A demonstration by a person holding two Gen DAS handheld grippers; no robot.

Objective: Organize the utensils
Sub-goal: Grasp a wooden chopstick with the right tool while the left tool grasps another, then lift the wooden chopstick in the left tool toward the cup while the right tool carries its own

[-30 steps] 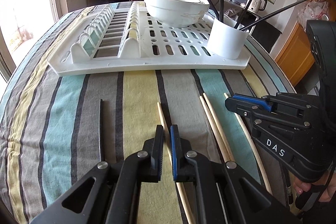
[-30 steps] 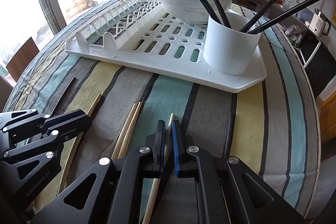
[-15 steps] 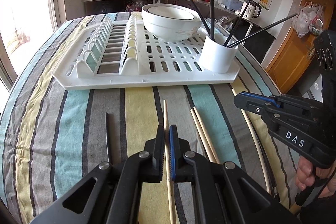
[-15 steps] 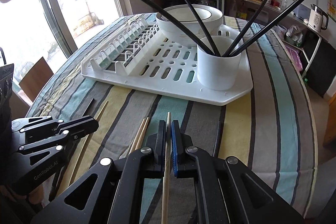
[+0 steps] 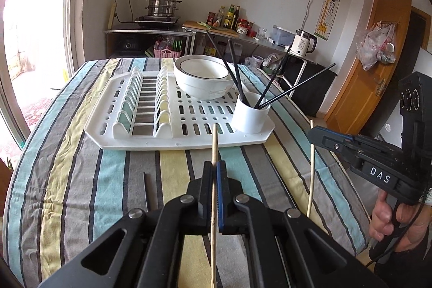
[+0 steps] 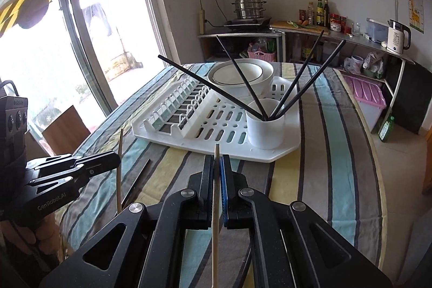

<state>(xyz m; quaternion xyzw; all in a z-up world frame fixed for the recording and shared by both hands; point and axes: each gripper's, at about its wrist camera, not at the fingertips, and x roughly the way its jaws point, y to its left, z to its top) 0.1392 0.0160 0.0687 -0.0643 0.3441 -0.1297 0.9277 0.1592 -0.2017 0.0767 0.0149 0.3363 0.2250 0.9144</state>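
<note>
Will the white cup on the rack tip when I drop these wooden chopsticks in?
Possibly. The white cylindrical cup looks light, and four black chopsticks already lean outward. Its wide base on the white slotted drying rack probably steadies it.

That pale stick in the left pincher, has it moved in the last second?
Yes. The pale stick has come up off the striped cloth; its tip now overlaps the white rack, gripped by the left pincher.

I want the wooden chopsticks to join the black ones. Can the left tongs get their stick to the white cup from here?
Probably yes. The left tongs are shut on a wooden chopstick, and only bare rack lies between them and the white cup; the black chopsticks leave gaps.
</note>
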